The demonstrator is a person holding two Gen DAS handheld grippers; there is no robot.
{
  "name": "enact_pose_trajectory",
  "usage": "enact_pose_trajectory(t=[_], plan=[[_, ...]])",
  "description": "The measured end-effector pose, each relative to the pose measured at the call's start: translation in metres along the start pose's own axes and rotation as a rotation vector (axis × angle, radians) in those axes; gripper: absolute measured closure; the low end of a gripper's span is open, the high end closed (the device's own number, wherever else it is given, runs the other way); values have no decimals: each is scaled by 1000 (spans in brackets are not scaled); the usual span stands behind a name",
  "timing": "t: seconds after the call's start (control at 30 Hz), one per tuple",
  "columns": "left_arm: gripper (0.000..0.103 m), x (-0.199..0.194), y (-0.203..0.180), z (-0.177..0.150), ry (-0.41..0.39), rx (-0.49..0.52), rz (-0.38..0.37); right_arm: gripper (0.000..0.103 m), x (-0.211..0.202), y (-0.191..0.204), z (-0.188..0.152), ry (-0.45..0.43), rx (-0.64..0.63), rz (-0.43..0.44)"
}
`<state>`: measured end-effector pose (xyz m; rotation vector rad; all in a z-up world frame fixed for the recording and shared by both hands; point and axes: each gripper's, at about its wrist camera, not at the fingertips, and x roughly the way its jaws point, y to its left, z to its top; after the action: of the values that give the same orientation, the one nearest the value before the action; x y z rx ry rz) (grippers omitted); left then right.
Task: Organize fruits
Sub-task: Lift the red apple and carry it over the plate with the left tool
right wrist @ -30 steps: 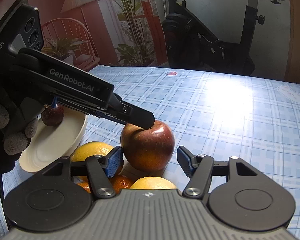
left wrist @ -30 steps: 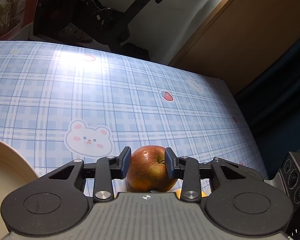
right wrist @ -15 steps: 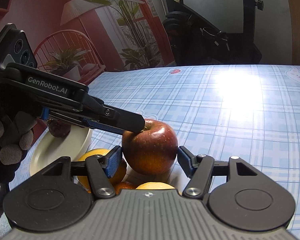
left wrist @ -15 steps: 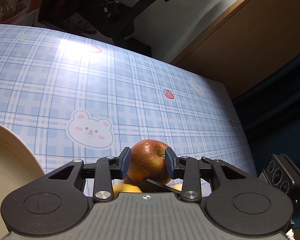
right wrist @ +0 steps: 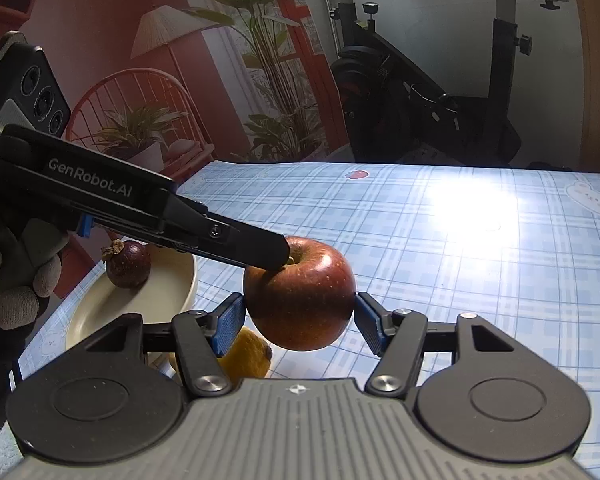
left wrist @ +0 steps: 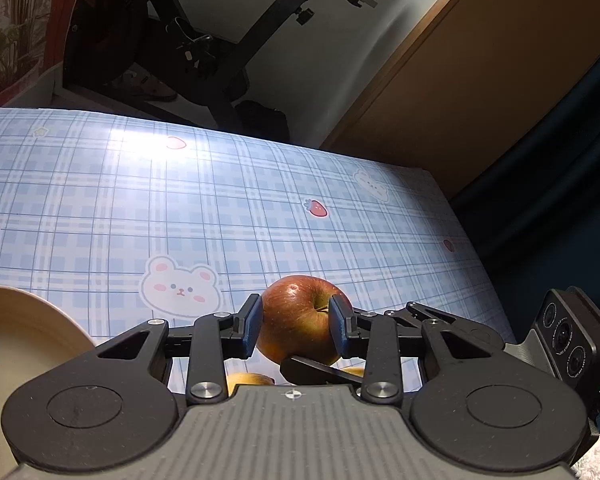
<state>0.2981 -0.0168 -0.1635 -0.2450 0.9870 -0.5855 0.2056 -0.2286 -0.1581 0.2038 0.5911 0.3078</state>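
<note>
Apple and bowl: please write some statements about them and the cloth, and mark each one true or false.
1. The left gripper has its jaws shut on the apple. True.
2. The apple is green. False: it is red.
3. A dark purple fruit lies in the bowl. True.
4. The tablecloth is plain white. False: it is blue plaid with bears and strawberries.

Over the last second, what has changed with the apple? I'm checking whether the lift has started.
The apple has come up off the pile, so the fruit beneath it shows more. The left gripper stays clamped on it. The right gripper still flanks it, pads at its sides. The mangosteen stays in the bowl.
</note>
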Motion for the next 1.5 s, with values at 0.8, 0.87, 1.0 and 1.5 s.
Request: enact_pose_trajectory(t=[0.8, 0.87, 1.0, 1.5], plan=[[65, -83, 123, -1, -48, -41, 191, 41, 136, 125, 28, 135, -245, 78], [65, -84, 126, -1, -50, -35, 205, 41, 143, 130, 28, 137, -259, 74], [65, -86, 131, 0, -46, -23, 229, 41, 151, 135, 26, 134, -260, 76], [65, -83, 123, -4, -39, 41, 280, 40, 154, 135, 22, 123, -242, 63]])
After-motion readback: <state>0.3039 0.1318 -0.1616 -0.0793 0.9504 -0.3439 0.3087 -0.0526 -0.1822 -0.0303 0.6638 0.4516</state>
